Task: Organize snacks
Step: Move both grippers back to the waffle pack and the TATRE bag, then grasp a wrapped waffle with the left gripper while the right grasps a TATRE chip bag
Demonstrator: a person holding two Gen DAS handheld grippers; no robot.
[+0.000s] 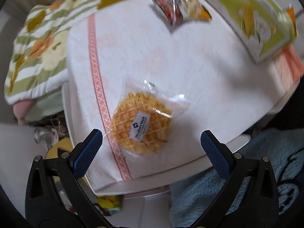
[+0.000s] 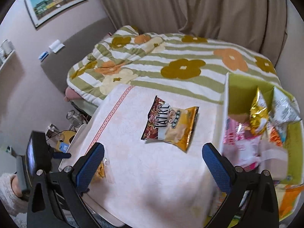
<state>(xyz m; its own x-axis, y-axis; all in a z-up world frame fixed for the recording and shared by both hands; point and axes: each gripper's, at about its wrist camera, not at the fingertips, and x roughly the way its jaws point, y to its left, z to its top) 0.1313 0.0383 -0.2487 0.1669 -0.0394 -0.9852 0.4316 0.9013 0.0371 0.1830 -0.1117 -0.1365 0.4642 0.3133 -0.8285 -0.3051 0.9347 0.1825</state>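
Observation:
A wrapped round waffle (image 1: 141, 122) lies on the white cloth-covered table (image 1: 190, 66), just ahead of my open, empty left gripper (image 1: 151, 139). A red and yellow snack bag pair (image 1: 176, 5) lies at the far side, next to a green box (image 1: 252, 19). In the right wrist view the same snack bags (image 2: 171, 124) lie mid-table ahead of my open, empty right gripper (image 2: 153, 156). The green box (image 2: 239, 89) on the right holds several snack packets, among them a gold bag (image 2: 258, 112). The waffle (image 2: 99, 171) peeks out beside my left finger.
A flowered striped quilt (image 2: 171, 62) covers the bed behind the table. The other hand-held gripper (image 2: 38, 161) shows at the left. Clutter lies on the floor left of the table (image 1: 55, 133). A blue fluffy rug (image 1: 247, 171) lies below the table edge.

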